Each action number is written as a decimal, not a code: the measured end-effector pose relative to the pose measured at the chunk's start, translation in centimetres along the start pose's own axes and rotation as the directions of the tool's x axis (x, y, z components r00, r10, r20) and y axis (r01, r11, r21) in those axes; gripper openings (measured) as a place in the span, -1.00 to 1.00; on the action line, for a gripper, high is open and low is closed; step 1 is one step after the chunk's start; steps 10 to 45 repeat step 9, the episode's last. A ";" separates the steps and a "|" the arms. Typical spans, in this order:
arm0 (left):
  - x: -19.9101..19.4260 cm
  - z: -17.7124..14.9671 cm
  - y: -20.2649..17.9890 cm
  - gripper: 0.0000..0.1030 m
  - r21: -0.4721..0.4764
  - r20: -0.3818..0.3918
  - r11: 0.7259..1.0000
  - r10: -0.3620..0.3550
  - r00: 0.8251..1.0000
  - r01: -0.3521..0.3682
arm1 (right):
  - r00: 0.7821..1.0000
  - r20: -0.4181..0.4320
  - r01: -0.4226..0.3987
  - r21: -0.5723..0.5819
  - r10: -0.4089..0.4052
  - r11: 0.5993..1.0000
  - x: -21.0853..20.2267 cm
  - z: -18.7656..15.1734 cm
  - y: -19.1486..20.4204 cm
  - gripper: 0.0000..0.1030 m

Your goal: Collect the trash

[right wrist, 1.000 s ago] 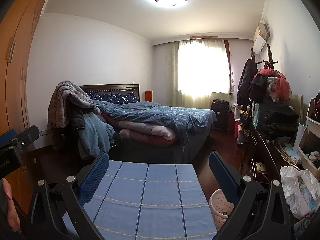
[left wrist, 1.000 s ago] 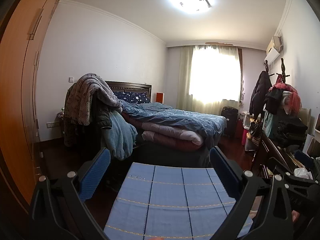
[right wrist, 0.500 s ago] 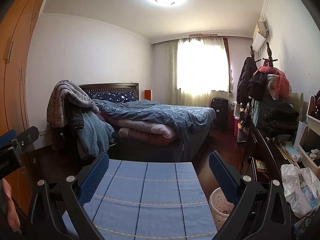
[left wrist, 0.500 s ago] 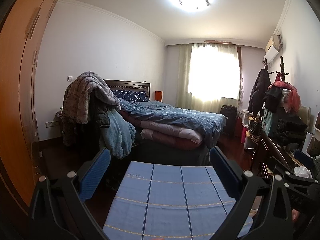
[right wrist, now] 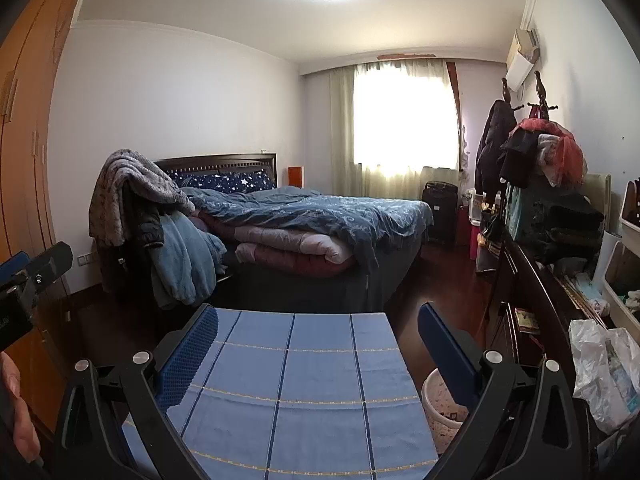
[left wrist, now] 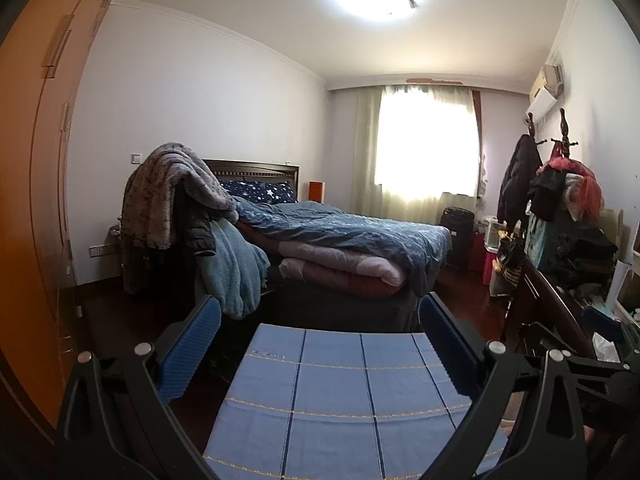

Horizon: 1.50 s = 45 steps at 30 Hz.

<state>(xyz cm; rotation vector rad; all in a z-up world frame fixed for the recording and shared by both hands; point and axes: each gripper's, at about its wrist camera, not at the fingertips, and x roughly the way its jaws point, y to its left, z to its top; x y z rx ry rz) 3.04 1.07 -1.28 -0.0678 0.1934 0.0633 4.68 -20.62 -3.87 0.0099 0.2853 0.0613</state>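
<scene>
My left gripper (left wrist: 318,338) is open and holds nothing; its blue pads hang over a table covered with a blue checked cloth (left wrist: 340,400). My right gripper (right wrist: 318,336) is also open and empty above the same cloth (right wrist: 288,396). No trash lies on the visible cloth. A pale wastebasket (right wrist: 444,406) stands on the floor just right of the table, under the right finger. A crumpled white plastic bag (right wrist: 604,372) sits on the dark dresser at the far right. A white scrap (left wrist: 604,346) shows there in the left wrist view.
A bed (right wrist: 320,216) with blue and pink quilts fills the middle, and blankets are draped over a chair (right wrist: 136,200) at its left. An orange wardrobe (left wrist: 36,200) lines the left wall. The dresser (right wrist: 532,280) and a clothes rack run along the right. A hand (right wrist: 20,412) shows at the left edge.
Both views have drifted only slightly. Both grippers stay open and empty.
</scene>
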 end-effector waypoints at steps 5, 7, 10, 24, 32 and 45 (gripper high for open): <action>1.6 -0.3 -0.5 0.94 0.003 -0.039 1.000 -0.011 0.999 0.011 | 1.000 -0.021 0.000 0.007 0.001 1.000 1.2 -0.4 -0.2 0.93; 2.2 -0.5 -0.5 0.94 0.005 -0.050 1.000 -0.011 0.999 0.011 | 1.000 -0.031 0.000 0.009 0.000 1.000 1.8 -0.6 -0.3 0.93; 2.9 -0.6 -0.5 0.94 0.005 -0.060 1.000 -0.013 0.998 0.013 | 0.999 -0.042 0.000 0.011 0.001 1.000 2.2 -0.7 -0.4 0.93; 2.9 -0.6 -0.5 0.94 0.005 -0.060 1.000 -0.013 0.998 0.013 | 0.999 -0.042 0.000 0.011 0.001 1.000 2.2 -0.7 -0.4 0.93; 2.9 -0.6 -0.5 0.94 0.005 -0.060 1.000 -0.013 0.998 0.013 | 0.999 -0.042 0.000 0.011 0.001 1.000 2.2 -0.7 -0.4 0.93; 2.9 -0.6 -0.5 0.94 0.005 -0.060 1.000 -0.013 0.998 0.013 | 0.999 -0.042 0.000 0.011 0.001 1.000 2.2 -0.7 -0.4 0.93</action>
